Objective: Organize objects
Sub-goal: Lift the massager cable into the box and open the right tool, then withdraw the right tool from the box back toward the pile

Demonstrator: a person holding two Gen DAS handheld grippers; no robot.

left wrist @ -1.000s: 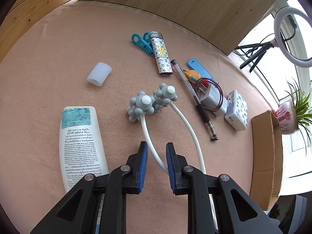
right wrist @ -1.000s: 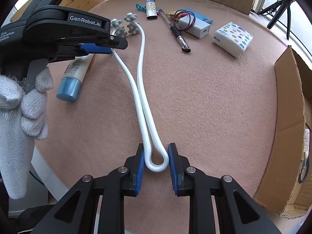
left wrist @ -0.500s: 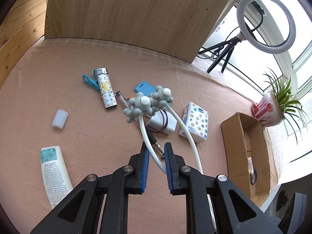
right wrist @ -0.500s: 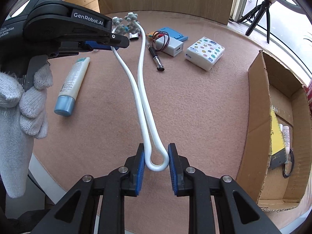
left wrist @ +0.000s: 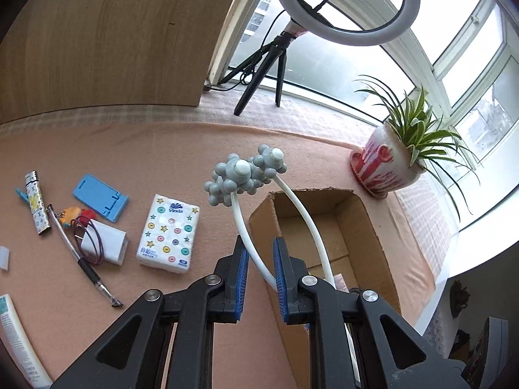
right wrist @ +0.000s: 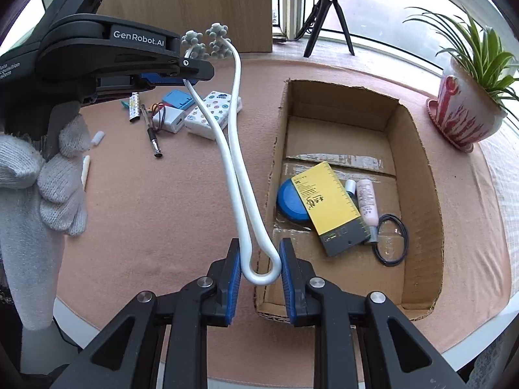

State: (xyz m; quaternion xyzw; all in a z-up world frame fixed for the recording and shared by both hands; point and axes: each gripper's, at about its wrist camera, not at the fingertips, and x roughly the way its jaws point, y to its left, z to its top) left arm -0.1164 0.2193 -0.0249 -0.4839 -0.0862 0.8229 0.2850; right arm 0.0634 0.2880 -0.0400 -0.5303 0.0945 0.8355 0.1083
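Observation:
A white U-shaped massager with two grey knobbly heads hangs in the air between both grippers. My right gripper is shut on its looped end, just over the near left edge of the cardboard box. My left gripper is shut on one white arm of the massager, below the heads; a gloved hand carries it in the right wrist view. The heads float above the pink tabletop, beside the box.
In the box lie a yellow booklet, a blue disc, a pink tube and a black ring. A tissue pack, white charger, pen, blue stand and lighter lie to the left. A potted plant stands behind the box.
Both grippers lifted the massager off the table and carried it rightwards toward the cardboard box. The other table items now sit further left. Both grips are unchanged.

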